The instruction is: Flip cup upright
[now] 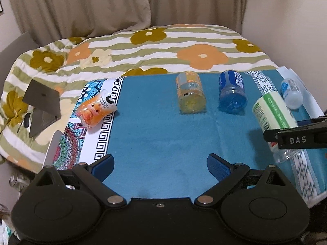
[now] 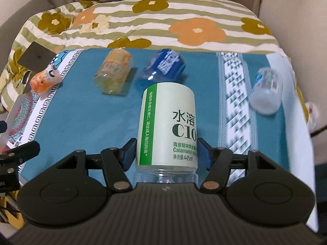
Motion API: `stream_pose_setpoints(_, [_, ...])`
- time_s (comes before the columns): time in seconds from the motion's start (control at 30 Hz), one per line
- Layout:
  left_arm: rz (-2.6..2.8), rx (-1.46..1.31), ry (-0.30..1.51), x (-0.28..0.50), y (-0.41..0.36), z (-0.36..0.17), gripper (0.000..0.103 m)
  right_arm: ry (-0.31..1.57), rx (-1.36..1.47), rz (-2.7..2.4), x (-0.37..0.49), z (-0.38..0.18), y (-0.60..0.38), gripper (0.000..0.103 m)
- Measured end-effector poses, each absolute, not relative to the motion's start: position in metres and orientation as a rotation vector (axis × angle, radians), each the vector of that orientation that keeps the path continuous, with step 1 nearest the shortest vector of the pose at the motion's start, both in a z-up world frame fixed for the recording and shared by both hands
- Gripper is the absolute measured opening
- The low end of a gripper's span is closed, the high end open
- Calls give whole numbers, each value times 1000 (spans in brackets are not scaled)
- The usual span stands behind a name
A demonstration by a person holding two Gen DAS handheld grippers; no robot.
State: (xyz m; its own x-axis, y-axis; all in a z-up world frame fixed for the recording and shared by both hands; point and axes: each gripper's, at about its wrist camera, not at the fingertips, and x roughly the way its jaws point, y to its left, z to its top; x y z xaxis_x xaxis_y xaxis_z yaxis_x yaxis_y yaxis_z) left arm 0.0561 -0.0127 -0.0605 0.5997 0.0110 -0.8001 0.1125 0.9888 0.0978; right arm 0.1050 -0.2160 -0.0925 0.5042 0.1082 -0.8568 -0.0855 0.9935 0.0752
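Observation:
Several cut-bottle cups lie on their sides on a blue cloth [image 1: 159, 134]. My right gripper [image 2: 166, 153] is shut on the green-and-white labelled cup [image 2: 167, 126], held tilted above the cloth; it also shows in the left wrist view [image 1: 271, 114], with the right gripper [image 1: 296, 138] clamped on it. On the cloth lie an orange-labelled cup [image 1: 191, 91], a dark blue cup [image 1: 232, 91], a pale clear cup [image 1: 291, 94] and an orange cartoon cup [image 1: 96, 108]. My left gripper [image 1: 160, 165] is open and empty over the near cloth.
The cloth lies on a flower-patterned quilt [image 1: 143, 42] with curtains behind. A dark folded stand [image 1: 41, 106] sits at the left on the quilt. The cloth's patterned border [image 1: 96, 134] runs along the left side.

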Motion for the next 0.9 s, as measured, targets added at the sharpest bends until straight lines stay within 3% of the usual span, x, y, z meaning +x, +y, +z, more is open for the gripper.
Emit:
stream_pose_setpoints(0.73, [-186,134,954,46,54,-92,99,1041,149,17,85,-143,-135,78])
stream_pose_setpoints(0.9, [-197,133,946,48,56,-90,100,1048,163,12,84,-144,-137,91])
